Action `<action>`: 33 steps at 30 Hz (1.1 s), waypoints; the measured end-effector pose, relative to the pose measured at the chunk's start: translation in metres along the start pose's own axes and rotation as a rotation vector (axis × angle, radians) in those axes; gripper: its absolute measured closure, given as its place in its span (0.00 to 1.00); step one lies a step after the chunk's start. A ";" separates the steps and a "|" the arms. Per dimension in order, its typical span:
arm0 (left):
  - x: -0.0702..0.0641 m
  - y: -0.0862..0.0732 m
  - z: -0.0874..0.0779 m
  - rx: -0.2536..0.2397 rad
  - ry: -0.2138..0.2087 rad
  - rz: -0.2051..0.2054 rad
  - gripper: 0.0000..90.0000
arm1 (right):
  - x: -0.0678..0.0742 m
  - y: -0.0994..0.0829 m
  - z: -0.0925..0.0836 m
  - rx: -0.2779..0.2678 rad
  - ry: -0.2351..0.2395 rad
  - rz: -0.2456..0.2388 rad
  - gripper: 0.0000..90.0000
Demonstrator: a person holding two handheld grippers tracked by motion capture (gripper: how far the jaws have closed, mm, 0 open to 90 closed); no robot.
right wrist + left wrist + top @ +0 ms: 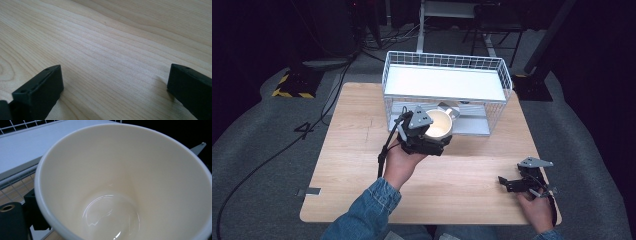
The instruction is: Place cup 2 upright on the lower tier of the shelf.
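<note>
A cream cup (438, 125) with an empty, glossy inside (125, 182) is held just above the table, in front of the lower shelf of a white wire rack (444, 82). My left gripper (438, 139) is shut on the cup, and one black finger (12, 220) shows beside its rim at the lower left. My right gripper (507, 184) rests on the wooden table (362, 165) near the front right corner. In the right gripper view, my right gripper (115, 87) stands open with bare wood between its fingers (40, 90).
The rack has a white top shelf and a lower shelf (472, 125) near table level. A small grey item (451, 110) lies on that lower shelf behind the cup. Cables (287, 145) run over the grey floor at the left.
</note>
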State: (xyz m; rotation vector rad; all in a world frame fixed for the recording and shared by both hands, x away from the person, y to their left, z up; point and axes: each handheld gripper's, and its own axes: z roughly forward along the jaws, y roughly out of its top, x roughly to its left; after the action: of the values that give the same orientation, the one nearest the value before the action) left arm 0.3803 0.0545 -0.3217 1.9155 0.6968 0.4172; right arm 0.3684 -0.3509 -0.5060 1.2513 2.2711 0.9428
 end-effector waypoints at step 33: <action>0.041 0.079 0.025 -0.026 0.056 -0.002 0.10 | 0.001 0.000 0.000 0.001 -0.005 0.005 0.00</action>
State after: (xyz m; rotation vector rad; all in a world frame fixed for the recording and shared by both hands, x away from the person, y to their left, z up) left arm 0.4482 0.0379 -0.2617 1.8846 0.7265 0.4781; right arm 0.3684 -0.3499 -0.5060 1.2591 2.2662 0.9389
